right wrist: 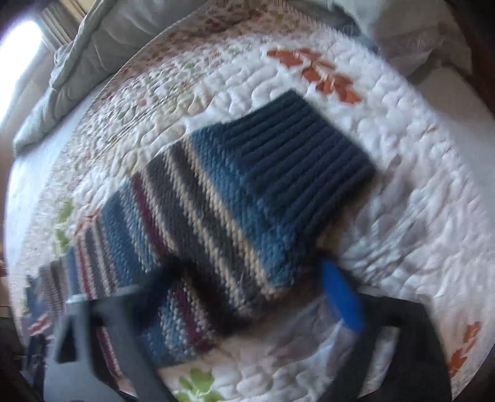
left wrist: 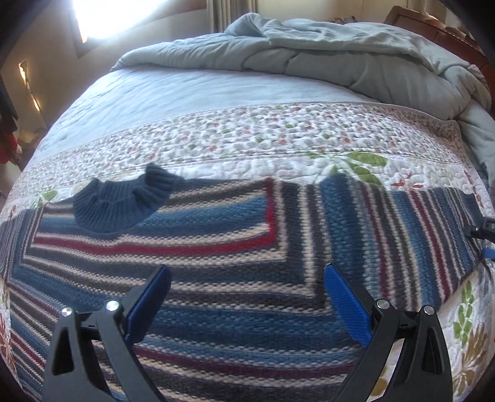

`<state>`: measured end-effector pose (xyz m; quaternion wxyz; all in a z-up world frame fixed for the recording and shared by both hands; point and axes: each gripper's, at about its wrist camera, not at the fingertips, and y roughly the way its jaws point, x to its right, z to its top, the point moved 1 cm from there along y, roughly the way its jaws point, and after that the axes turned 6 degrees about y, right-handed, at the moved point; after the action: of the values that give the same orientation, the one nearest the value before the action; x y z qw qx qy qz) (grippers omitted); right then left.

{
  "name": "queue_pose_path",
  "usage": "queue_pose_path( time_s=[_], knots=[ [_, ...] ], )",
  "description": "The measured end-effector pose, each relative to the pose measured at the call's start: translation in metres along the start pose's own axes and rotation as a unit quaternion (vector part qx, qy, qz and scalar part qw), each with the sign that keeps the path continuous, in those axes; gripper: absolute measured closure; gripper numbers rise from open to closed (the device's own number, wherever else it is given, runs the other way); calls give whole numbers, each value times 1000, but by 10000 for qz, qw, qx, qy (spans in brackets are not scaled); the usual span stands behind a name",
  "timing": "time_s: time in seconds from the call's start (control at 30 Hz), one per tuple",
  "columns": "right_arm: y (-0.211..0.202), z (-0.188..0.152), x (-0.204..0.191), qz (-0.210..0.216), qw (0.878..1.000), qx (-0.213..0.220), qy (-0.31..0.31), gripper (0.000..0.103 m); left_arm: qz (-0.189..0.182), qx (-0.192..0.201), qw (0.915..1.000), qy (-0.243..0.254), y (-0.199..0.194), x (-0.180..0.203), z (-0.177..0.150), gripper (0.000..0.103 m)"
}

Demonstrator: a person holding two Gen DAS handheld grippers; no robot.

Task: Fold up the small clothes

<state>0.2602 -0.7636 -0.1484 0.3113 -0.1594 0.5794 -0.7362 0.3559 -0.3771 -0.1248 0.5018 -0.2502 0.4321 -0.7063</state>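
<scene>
A striped knit sweater (left wrist: 216, 247) in blue, grey, cream and red lies flat on the quilt, its dark ribbed collar (left wrist: 120, 201) at the upper left. My left gripper (left wrist: 247, 284) hangs just above the body of the sweater, open, with nothing between its blue pads (left wrist: 346, 303). In the blurred right wrist view, one sleeve (right wrist: 216, 216) ends in a dark ribbed cuff (right wrist: 309, 154). My right gripper (right wrist: 247, 278) points down over this sleeve, one finger on each side of it. A narrow gap shows beside the blue pad (right wrist: 340, 297).
The floral quilt (left wrist: 247, 139) (right wrist: 402, 216) covers the bed. A rumpled pale duvet (left wrist: 340, 55) (right wrist: 77, 62) is heaped at the far side, with a bright window (left wrist: 102, 12) behind it. A wooden headboard (left wrist: 448, 27) stands at the upper right.
</scene>
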Motion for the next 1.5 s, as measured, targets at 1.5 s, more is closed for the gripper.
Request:
queue_pose_path(
  time_s=[1.5],
  knots=[
    [-93, -328, -198, 1132, 9640, 631, -2320, 55, -1124, -1062, 9791, -1319, 8, -126, -61, 5]
  ],
)
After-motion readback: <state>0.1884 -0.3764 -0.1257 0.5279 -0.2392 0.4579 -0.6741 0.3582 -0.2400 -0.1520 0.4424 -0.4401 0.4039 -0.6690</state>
